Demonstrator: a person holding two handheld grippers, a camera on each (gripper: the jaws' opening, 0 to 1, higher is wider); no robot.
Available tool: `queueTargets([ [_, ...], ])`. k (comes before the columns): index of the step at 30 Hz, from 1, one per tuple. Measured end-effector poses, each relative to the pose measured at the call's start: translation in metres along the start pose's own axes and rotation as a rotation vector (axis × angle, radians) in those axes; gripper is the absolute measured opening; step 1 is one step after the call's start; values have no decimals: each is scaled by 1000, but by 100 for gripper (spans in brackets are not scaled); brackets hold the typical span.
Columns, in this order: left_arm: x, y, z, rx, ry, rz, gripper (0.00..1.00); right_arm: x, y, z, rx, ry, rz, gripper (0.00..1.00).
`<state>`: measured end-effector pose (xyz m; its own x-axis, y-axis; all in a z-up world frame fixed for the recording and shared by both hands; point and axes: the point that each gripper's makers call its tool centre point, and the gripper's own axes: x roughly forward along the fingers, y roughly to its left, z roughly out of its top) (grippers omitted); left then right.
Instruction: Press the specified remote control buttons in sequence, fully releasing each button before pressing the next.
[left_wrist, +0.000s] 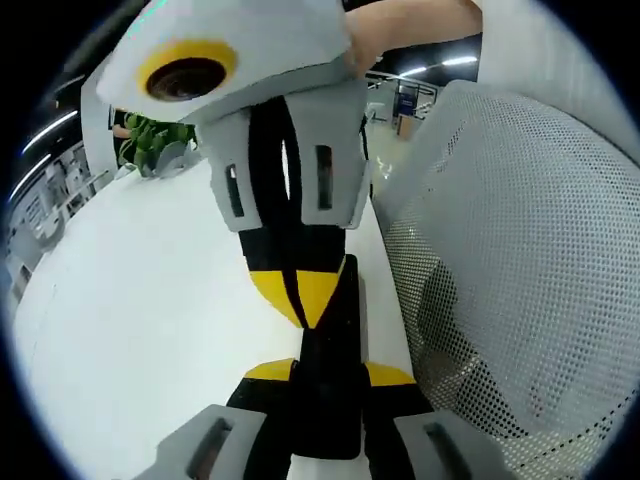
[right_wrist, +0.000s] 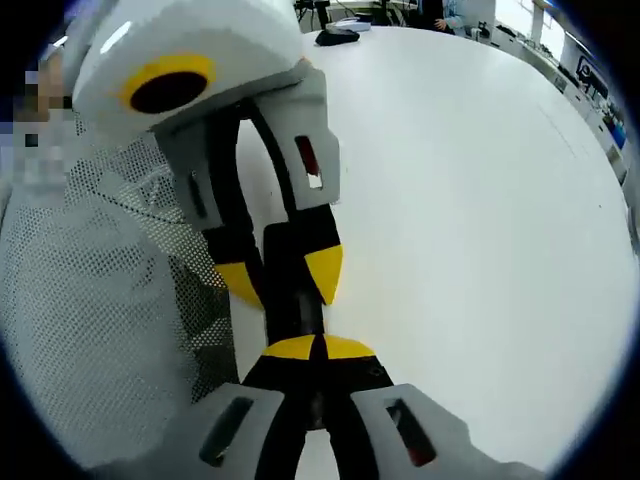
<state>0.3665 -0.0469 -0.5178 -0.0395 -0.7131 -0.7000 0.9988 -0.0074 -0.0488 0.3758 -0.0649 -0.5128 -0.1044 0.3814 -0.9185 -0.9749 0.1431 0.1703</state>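
Observation:
A black remote control (left_wrist: 338, 400) lies lengthwise between the yellow-tipped jaws of my left gripper (left_wrist: 330, 375), which is shut on its sides just above the white table (left_wrist: 150, 330). My right gripper (left_wrist: 300, 290) comes down from the top of the left gripper view with its jaws together, their yellow points meeting the remote's face. In the right gripper view my right gripper (right_wrist: 318, 348) is shut with nothing between its tips, and they touch the remote (right_wrist: 295, 300) held by the left gripper (right_wrist: 283, 275). The buttons are hidden.
A white mesh chair back (left_wrist: 520, 260) stands close against the table edge, also seen as mesh (right_wrist: 90, 300) beside the grippers. A green plant (left_wrist: 150, 140) sits at the table's far end. A dark object (right_wrist: 335, 35) lies far across the table. A hand (left_wrist: 400, 25) holds the right gripper.

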Motion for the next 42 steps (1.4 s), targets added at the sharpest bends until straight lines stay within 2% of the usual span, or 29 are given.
queueTargets([
  [2, 0, 0, 0, -1, -1, -1, 24, -3, 5, -4, 33, -19, 6, 0],
  [4, 0, 0, 0, 1, -1, -2, 24, -4, 9, -7, 31, -26, 8, 3],
  [10, -1, 0, 0, 3, 0, -1, 24, -3, 13, -7, -76, 8, -27, 3],
  [14, 0, 0, 0, 1, -2, 0, 24, -2, 13, -7, -112, 20, -28, 3],
  [18, 0, 0, 0, 3, 1, -2, 24, -2, 14, -7, -191, 42, -39, 3],
  [23, 0, 0, -1, 2, -1, -1, 24, -3, 13, -9, -185, -16, -49, 3],
  [29, -1, 0, 0, -15, -16, -6, 24, -5, 13, -8, -149, -37, -59, 3],
  [40, 0, -1, 0, -11, -12, -4, 24, -9, 10, -18, -93, -17, -61, 5],
  [42, 0, -1, 0, -7, -9, -2, 24, -8, 10, -17, -112, -10, -60, 5],
])
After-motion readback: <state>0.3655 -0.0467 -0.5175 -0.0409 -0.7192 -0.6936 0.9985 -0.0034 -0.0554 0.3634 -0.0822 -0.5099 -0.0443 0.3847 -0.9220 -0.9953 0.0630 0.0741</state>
